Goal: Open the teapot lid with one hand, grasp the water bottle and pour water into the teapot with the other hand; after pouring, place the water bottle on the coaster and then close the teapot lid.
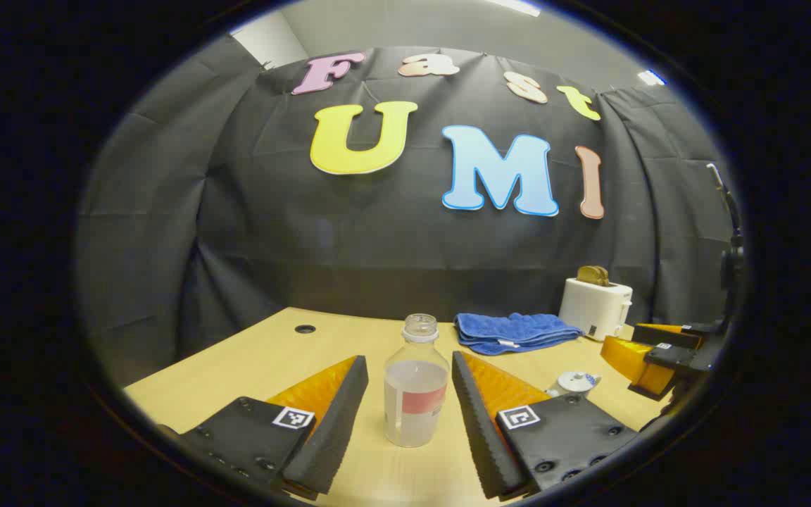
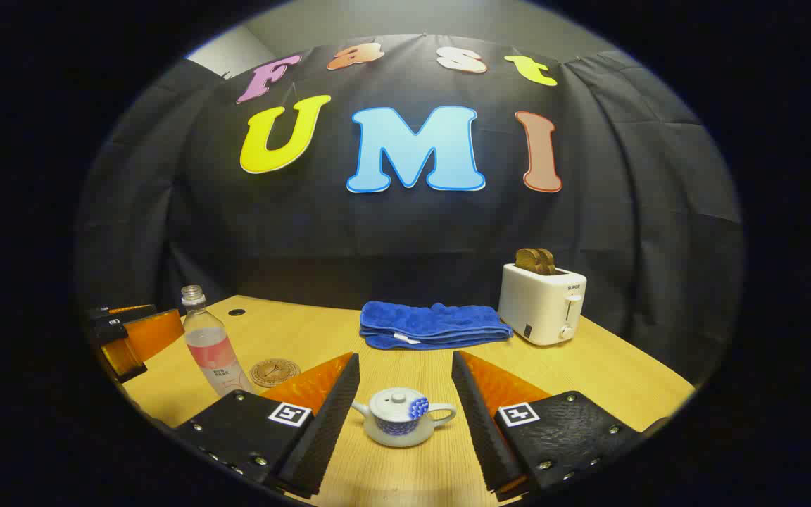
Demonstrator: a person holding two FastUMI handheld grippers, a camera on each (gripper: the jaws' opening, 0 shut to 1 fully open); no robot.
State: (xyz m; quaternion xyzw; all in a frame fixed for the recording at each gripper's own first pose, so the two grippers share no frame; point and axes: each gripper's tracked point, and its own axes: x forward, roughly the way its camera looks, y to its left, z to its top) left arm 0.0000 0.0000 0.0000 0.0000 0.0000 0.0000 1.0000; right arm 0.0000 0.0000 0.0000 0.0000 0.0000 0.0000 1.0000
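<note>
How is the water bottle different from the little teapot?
The water bottle is tall, narrow and see-through, while the teapot is low, round and solid white with a blue pattern. The water bottle has no cap on; the teapot has its lid on. The teapot has a spout and handle; the water bottle has neither. Both stand upright on the wooden table.

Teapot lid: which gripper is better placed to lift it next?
Right. The right gripper is open, with the teapot standing between its fingers, lid still on. The left gripper is open around the water bottle.
</note>
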